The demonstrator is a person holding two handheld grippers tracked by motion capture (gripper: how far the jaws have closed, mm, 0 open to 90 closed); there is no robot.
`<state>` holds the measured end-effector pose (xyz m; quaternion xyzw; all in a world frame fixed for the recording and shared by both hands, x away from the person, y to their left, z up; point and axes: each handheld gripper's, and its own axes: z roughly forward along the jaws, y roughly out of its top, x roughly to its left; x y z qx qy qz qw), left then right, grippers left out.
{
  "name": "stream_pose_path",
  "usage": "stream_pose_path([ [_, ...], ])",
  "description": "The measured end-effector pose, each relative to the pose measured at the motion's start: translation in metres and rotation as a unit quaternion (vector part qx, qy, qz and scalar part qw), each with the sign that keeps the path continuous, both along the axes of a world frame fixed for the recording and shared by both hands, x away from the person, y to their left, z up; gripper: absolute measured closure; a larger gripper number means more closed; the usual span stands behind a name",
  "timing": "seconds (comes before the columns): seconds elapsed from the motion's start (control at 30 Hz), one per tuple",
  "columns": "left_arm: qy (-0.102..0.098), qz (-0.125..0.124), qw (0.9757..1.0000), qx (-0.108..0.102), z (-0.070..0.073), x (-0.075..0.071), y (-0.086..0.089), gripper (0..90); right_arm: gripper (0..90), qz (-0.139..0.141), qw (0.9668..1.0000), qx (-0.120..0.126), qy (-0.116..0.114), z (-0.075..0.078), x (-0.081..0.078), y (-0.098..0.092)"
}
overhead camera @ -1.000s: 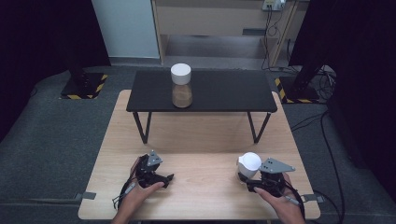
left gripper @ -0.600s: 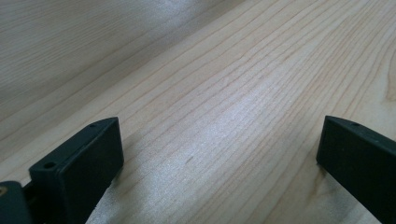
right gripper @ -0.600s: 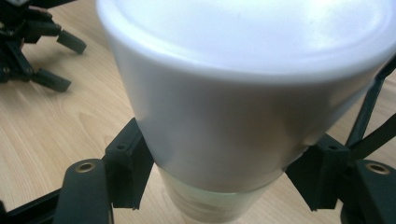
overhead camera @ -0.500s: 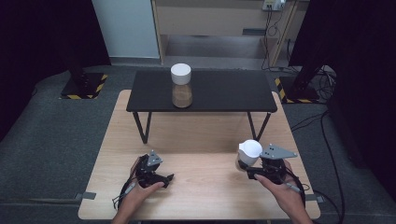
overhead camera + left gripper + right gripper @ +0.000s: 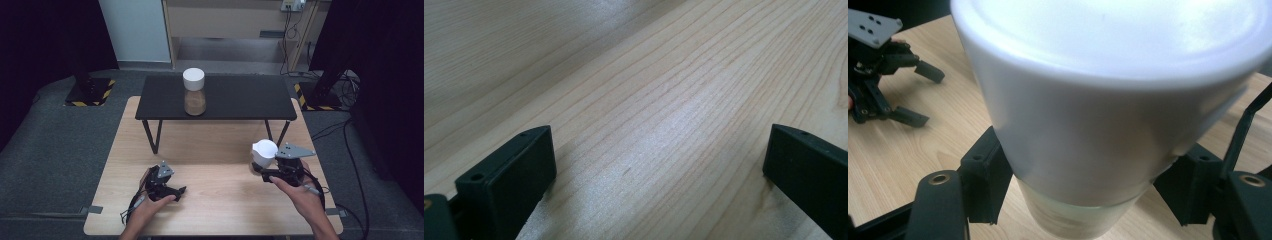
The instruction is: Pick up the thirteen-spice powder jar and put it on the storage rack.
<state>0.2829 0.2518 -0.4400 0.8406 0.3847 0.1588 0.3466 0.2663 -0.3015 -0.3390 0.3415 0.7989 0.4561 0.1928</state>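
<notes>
In the high view, a pale wooden table (image 5: pixel 210 150) is filling the lower middle of the frame, standing on grey carpet (image 5: pixel 55 145). A small black table (image 5: pixel 240 97) is sitting across its far end, bearing a white-lidded jar (image 5: pixel 194 91) with brown contents in its lower part. At lower right, the right gripper (image 5: pixel 261 169) is clamping a second jar with a white lid (image 5: pixel 264 152), lifted off the wood. At lower left, the left gripper (image 5: pixel 179 191) is lying on the wood with its jaws spread and nothing between them.

In the left gripper view, its two black jaws are standing wide apart at the lower corners, over bare wood grain.

In the right gripper view, the white lid is looming across the top, with the clear glass body below it pinched between both jaws; what is inside cannot be made out.
</notes>
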Motion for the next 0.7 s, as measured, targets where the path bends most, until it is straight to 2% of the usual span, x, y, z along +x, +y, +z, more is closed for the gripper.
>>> stream_pose_path([
  [0.47, 0.0, 0.0, 1.0, 0.0, 0.0, 0.0, 0.0, 0.0, 31.5, 0.008, 1.0, -0.005, -0.002, 0.023, 0.01, 0.008],
  [0.7, 0.0, 0.0, 1.0, 0.0, 0.0, 0.0, 0.0, 0.0, 31.5, 0.011, 0.9999, -0.005, -0.009, 0.041, 0.014, 0.011],
])
